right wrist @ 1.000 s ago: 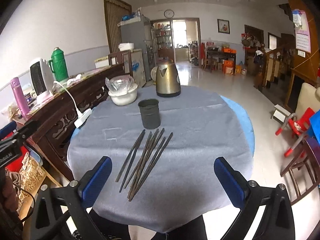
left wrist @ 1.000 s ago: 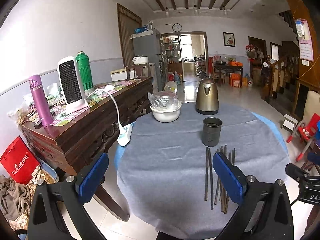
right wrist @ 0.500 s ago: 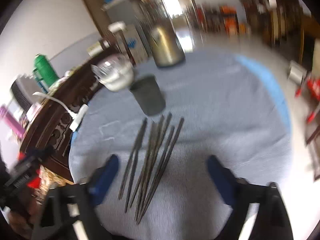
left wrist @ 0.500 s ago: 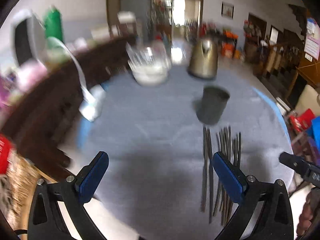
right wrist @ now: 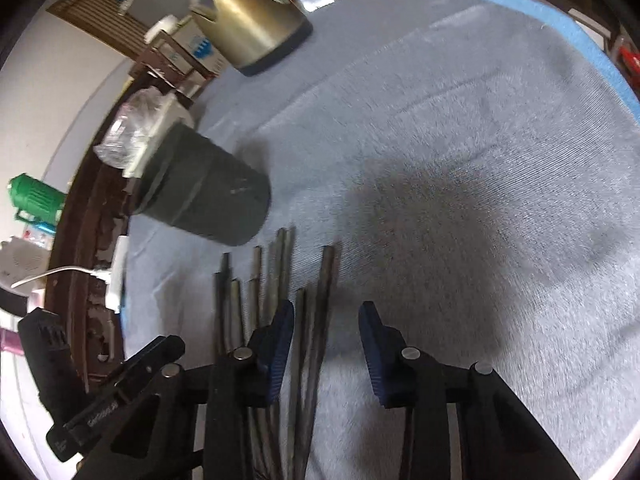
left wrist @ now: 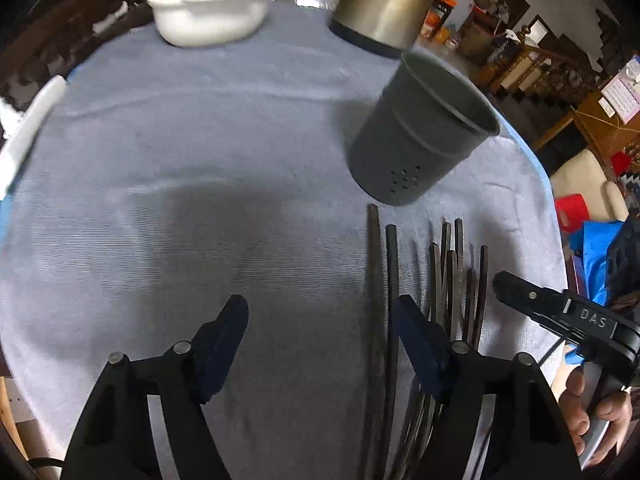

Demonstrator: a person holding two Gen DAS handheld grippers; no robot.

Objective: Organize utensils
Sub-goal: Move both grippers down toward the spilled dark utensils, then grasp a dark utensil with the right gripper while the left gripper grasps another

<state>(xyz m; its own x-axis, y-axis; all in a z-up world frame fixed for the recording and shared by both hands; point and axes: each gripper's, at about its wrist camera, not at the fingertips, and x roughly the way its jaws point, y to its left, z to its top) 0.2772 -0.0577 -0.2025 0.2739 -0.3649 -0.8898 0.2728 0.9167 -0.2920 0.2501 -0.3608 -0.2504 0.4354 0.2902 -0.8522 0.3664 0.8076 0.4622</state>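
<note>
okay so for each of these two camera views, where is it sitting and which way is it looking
Left wrist: on the left gripper, angled down at the cloth; jaws closing, pads touching nothing; a hand at right.
Right wrist: on the right gripper, angled down; jaws closing around chopsticks.
Both show the chopsticks, holder, kettle.

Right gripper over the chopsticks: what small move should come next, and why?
Probably lower the right gripper a little further. Its closing jaws straddle two chopsticks at the right edge of the bundle, but the pads do not press on them yet. The grey holder stands just beyond.
</note>
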